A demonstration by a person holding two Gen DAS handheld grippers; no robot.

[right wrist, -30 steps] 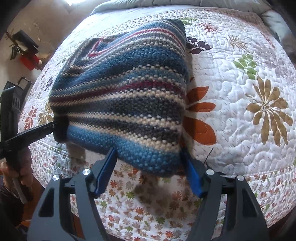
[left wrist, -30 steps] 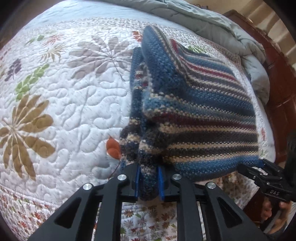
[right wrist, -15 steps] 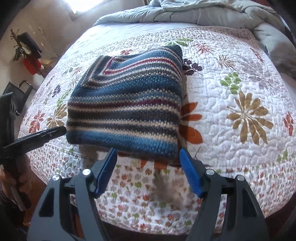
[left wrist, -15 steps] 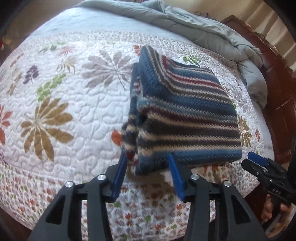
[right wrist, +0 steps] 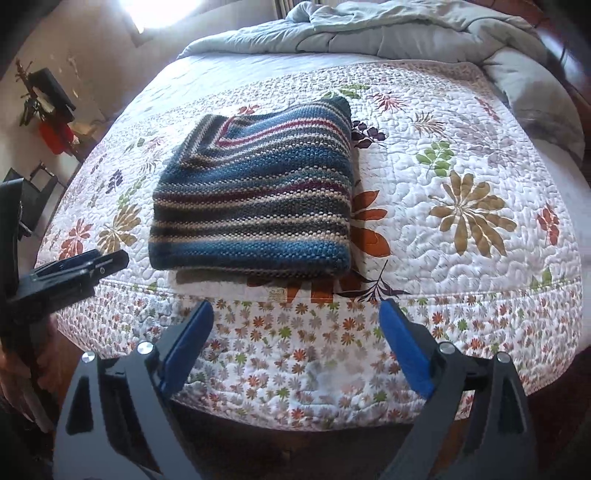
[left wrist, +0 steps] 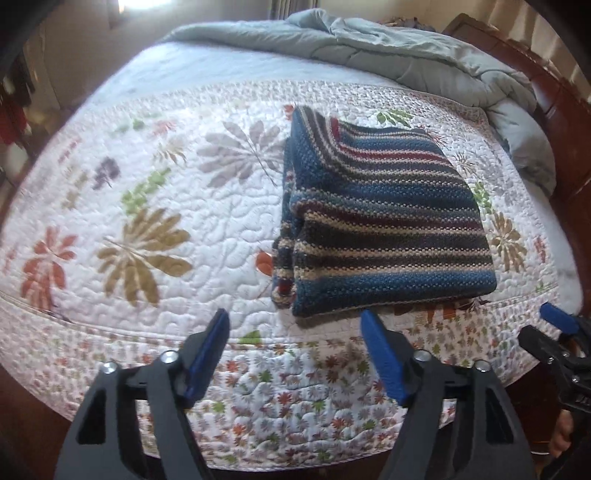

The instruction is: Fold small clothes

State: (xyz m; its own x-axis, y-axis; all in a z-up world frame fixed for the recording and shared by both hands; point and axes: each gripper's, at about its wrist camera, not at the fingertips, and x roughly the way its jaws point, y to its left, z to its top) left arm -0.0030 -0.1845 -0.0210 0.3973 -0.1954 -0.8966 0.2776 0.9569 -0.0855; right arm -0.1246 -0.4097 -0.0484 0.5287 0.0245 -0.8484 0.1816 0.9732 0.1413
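**A:** Sitting folded on the quilt (left wrist: 155, 184), that striped knit sweater (left wrist: 384, 221) lies close to the near edge of the bed, nothing touching it. The left gripper (left wrist: 295, 343) hangs in front of the near edge, jaws spread wide, empty, and the sweater's near-left corner lines up just beyond the gap between its blue pads (left wrist: 380, 354).

**B:** Same story over here. The right gripper (right wrist: 295, 336) is wide open too, holding nothing, with the sweater (right wrist: 255, 206) ahead and a bit left of centre. A band of the quilt's small-flower border (right wrist: 295, 332) lies between pads and knit.

**A:** My view catches the open side of the fold: stacked layers showing along the sweater's left edge. It also shows the right gripper's tip (left wrist: 557, 321) poking in low at the right, off the bed's near edge.

**B:** Mine shows only the smooth top face and the rounded fold on the right side. I do get the left gripper (right wrist: 74, 269) at my left, beside the near-left corner of the bed, plus a red item (right wrist: 55, 136) by the wall; I can't tell what it is.

**A:** Room to move? Broad bare quilt to the sweater's left.

**B:** And plenty to its right as well. The far edge carries a bunched grey comforter (right wrist: 369, 33), well apart from the sweater, and a dark wooden frame (left wrist: 565, 122) runs along the right side.
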